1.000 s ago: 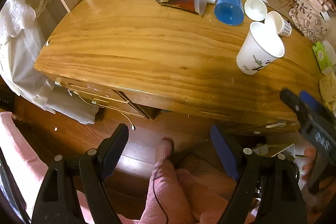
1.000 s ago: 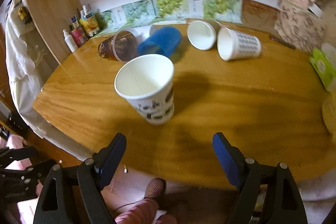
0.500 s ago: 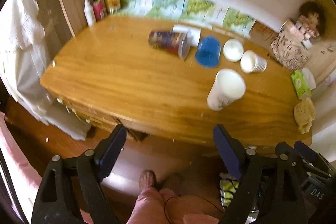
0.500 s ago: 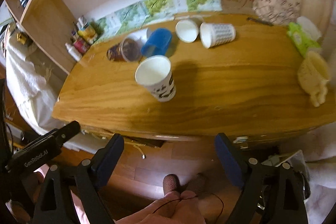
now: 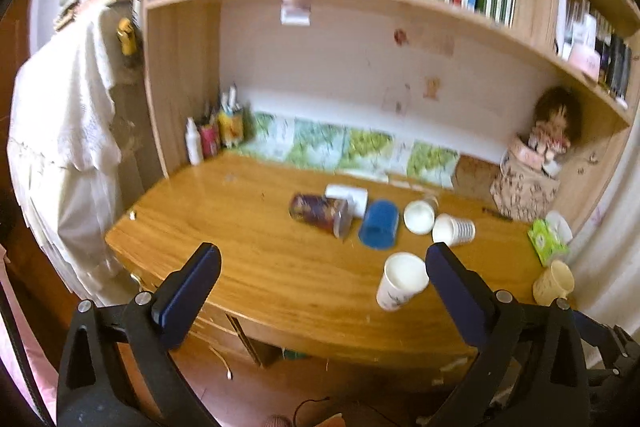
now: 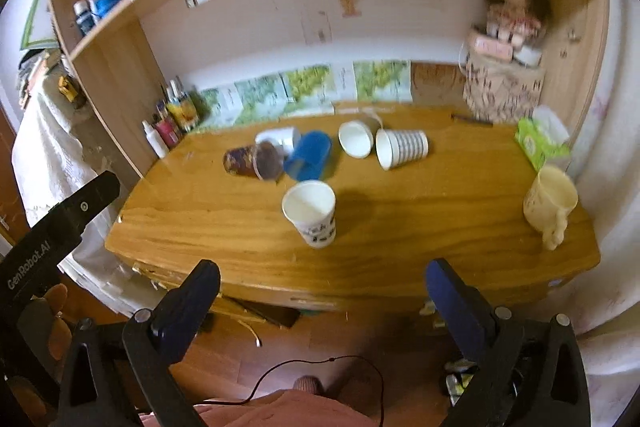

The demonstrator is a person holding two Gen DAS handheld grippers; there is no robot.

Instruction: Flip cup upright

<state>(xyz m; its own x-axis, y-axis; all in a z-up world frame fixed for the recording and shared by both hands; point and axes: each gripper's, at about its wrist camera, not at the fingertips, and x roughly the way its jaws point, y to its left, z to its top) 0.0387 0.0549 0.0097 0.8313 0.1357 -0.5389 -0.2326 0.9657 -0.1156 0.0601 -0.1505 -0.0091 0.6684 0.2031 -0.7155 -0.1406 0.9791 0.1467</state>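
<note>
Right wrist view: the right gripper (image 6: pixel 322 285) gapes wide, holding nothing, short of the desk (image 6: pixel 440 227); the left gripper (image 5: pixel 322 269), likewise spread and empty, reads "GenRobot.AI" at far left; the white paper cup (image 6: pixel 311 211) stands upright mid-desk, nearer than the blue cup (image 6: pixel 308 155) and striped cup (image 6: pixel 402 147) lying toppled.

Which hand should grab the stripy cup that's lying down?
Probably the right. The stripy cup lies toward the desk's right end, closer to straight ahead of the right gripper; from the left gripper it sits further off to the right. Both jaws are open and empty.
</note>
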